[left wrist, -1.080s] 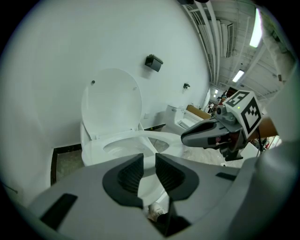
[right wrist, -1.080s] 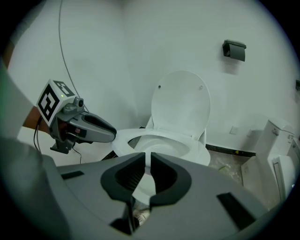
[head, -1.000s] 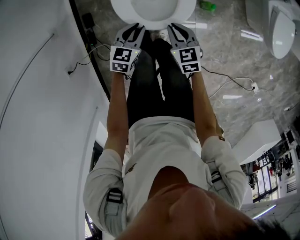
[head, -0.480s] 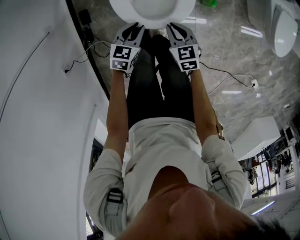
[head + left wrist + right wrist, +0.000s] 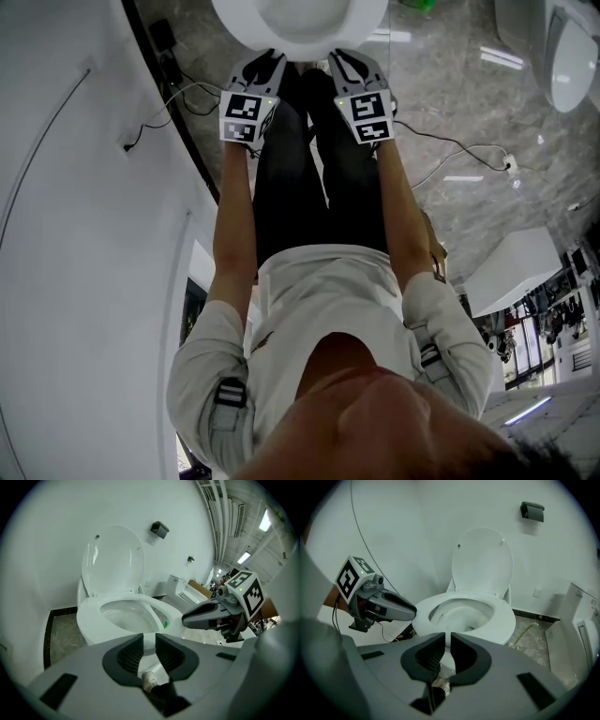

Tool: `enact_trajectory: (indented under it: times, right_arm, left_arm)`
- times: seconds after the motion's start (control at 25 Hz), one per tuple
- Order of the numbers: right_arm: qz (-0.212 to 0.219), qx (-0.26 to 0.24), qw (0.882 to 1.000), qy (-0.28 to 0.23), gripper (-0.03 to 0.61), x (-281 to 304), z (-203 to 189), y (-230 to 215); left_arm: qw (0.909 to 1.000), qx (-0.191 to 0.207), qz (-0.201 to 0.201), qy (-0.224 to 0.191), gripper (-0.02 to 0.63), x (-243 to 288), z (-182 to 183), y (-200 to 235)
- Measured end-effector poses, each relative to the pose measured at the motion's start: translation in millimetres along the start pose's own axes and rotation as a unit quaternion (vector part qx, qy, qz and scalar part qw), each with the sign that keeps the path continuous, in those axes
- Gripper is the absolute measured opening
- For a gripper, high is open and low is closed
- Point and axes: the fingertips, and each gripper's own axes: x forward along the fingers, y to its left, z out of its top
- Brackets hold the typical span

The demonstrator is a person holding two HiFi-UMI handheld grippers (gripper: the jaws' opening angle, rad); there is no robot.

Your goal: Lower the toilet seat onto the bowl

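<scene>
Seemingly seat point(image 5: 506, 620) lay flat on bowl point(image 5: 86, 625), just ahead of and below my hand-held grippers, lid point(image 5: 483, 559) upright beyond. Left hand-held gripper point(image 5: 149, 641) slightly apart, right hand-held gripper point(image 5: 447, 641) nearly closed. Both empty, probably since nothing needed gripping.

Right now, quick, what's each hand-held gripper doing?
Left hand-held gripper: jaws partly apart, holding nothing.
Right hand-held gripper: jaws barely apart, holding nothing.
</scene>
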Motion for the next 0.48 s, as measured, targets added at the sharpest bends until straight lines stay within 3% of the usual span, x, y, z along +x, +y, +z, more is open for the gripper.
enact_trajectory:
  times: [0.48]
  right_arm:
    - [0.004, 0.014, 1.000, 0.025, 0.051, 26.0, -34.7, 0.8]
  left_arm:
    - [0.9996, -0.016, -0.003, 0.021, 0.092, 22.2, -34.3, 7.9]
